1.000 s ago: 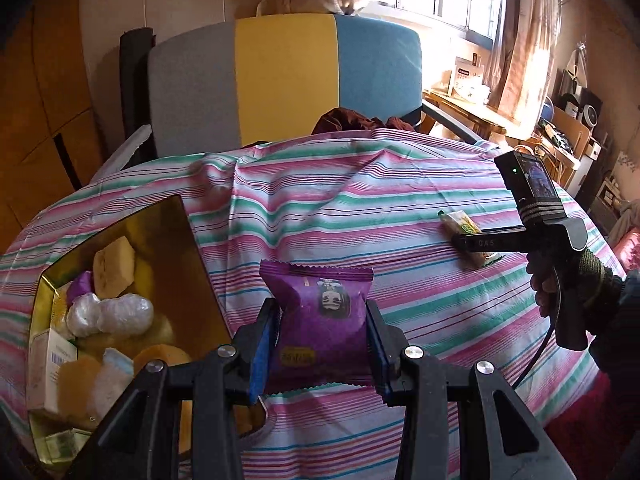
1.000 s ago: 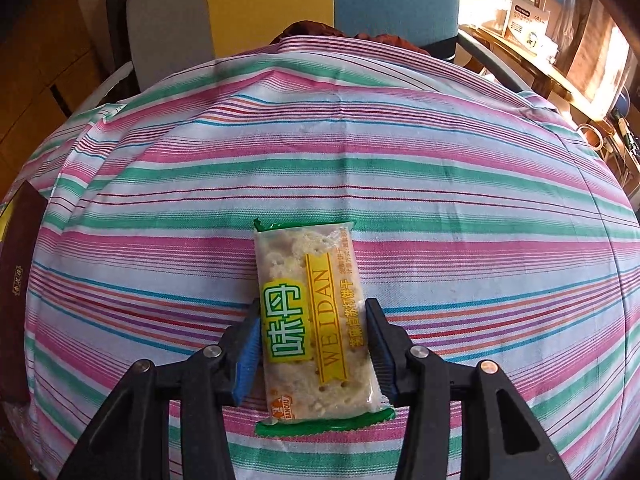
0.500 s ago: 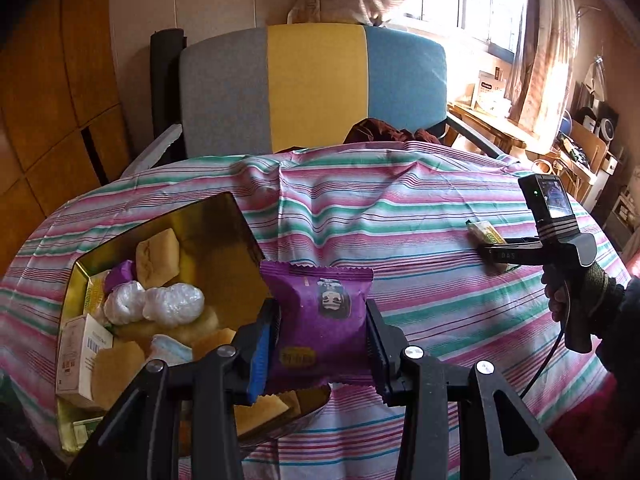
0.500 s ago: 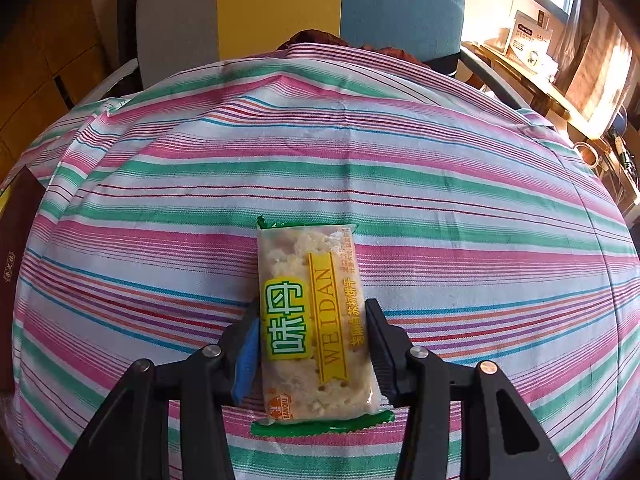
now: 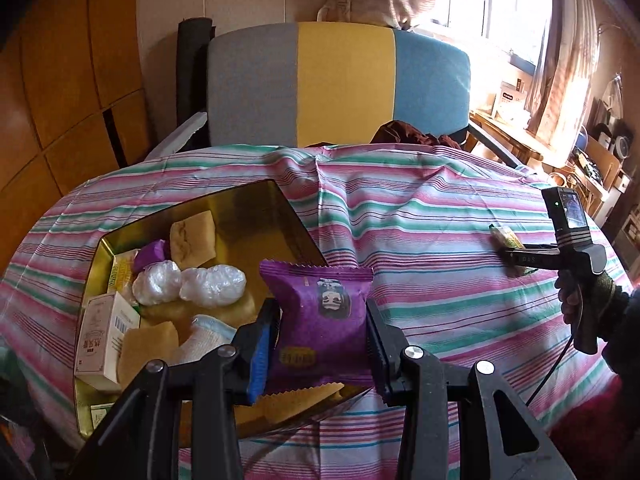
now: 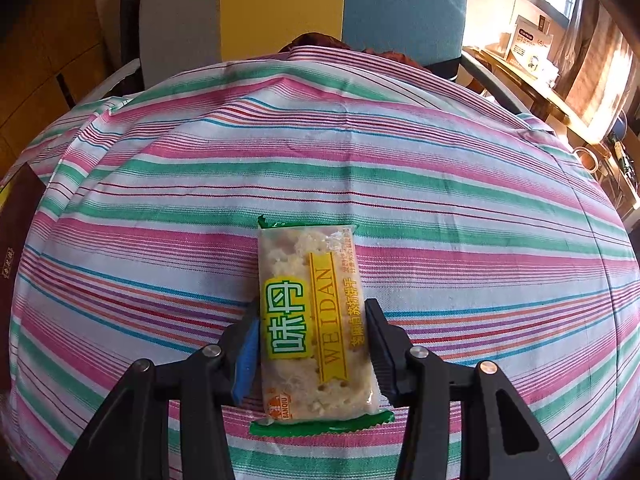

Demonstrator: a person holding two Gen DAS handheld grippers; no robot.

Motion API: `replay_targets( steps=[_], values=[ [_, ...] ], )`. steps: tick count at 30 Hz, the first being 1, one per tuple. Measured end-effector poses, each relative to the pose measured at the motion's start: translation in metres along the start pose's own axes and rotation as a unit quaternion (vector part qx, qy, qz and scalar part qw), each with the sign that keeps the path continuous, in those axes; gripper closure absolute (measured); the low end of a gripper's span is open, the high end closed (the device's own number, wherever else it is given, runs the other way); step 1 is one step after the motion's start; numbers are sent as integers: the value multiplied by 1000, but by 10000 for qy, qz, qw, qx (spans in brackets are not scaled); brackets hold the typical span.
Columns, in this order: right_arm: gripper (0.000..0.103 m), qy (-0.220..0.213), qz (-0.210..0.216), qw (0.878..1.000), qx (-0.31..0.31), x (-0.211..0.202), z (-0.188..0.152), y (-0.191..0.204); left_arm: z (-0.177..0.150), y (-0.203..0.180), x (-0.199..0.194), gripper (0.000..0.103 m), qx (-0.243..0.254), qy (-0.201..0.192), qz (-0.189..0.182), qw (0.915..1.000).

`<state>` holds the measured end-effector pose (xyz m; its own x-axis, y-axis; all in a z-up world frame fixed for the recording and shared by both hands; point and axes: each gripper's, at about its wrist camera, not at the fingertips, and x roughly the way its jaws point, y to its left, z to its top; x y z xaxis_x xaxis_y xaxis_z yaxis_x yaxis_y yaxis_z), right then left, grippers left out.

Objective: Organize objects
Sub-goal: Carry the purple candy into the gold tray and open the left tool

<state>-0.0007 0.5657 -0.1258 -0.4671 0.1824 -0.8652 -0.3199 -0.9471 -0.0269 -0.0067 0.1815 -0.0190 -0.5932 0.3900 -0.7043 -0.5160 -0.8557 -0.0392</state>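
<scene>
My left gripper (image 5: pixel 322 344) is shut on a purple snack packet (image 5: pixel 320 320) and holds it above the near right corner of a gold tin (image 5: pixel 256 204). The tin holds several wrapped snacks and a small white box (image 5: pixel 105 336). My right gripper (image 6: pixel 310 344) is shut on a clear cracker packet with green ends (image 6: pixel 312 320), just above the striped tablecloth (image 6: pixel 440 208). The right gripper also shows in the left wrist view (image 5: pixel 520 258), at the table's right side, with the cracker packet (image 5: pixel 506 236) in it.
A chair with a grey, yellow and blue back (image 5: pixel 340 84) stands behind the round table. A dark red cloth (image 5: pixel 404 132) lies on its seat. Cluttered shelves and a window are at the far right. The tin's dark lid edge (image 6: pixel 16 240) shows at the left.
My left gripper has carried the purple packet leftward and up, from over the cloth to over the tin's corner. My right gripper has lifted the cracker packet slightly.
</scene>
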Motion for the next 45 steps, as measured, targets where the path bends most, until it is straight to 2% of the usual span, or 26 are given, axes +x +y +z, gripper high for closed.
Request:
replay_targets(
  steps=[4,7,11,14,18,24,26,28,30,32,36,40,43,45],
  values=[
    [55,-13,-12,10000,-33,0,0,1,-3,34,-11,61,-280,-47,231,9993],
    [55,-16,-48,10000,-75,0,1,2,-8,70,-19,61,-563,-60,582,9967],
    [55,-11,-119,9998,-141,1,2,4,-21,120,-29,61,-966,-48,1128,9889],
    [56,-7,-180,9997,-183,1,2,6,-32,145,-26,61,-1192,75,1358,9835],
    [56,0,-237,9994,-233,1,3,7,-25,146,-8,61,-1332,261,1071,9849],
    [56,3,-258,9993,-281,1,4,8,28,111,44,61,-919,301,622,9934],
    [56,3,-255,9993,-286,1,4,8,45,101,70,61,-875,501,499,9936],
    [56,2,-251,9993,-291,1,4,8,59,94,95,61,-994,745,216,9920],
    [56,4,-263,9992,-317,1,4,9,69,88,118,61,-1023,904,269,9903],
    [56,2,-270,9990,-350,2,5,9,77,86,140,61,-1080,1102,166,9879],
    [56,-2,-233,9991,-346,3,7,8,84,83,177,61,-1014,1428,282,9841],
    [56,-5,-236,9990,-369,4,8,8,81,84,191,57,-1003,1567,372,9818],
    [56,-9,-250,9990,-373,4,9,8,80,84,186,46,-931,1445,420,9842],
    [56,-13,-256,9990,-377,5,10,9,79,85,176,46,-851,1343,513,9860]
  ],
)
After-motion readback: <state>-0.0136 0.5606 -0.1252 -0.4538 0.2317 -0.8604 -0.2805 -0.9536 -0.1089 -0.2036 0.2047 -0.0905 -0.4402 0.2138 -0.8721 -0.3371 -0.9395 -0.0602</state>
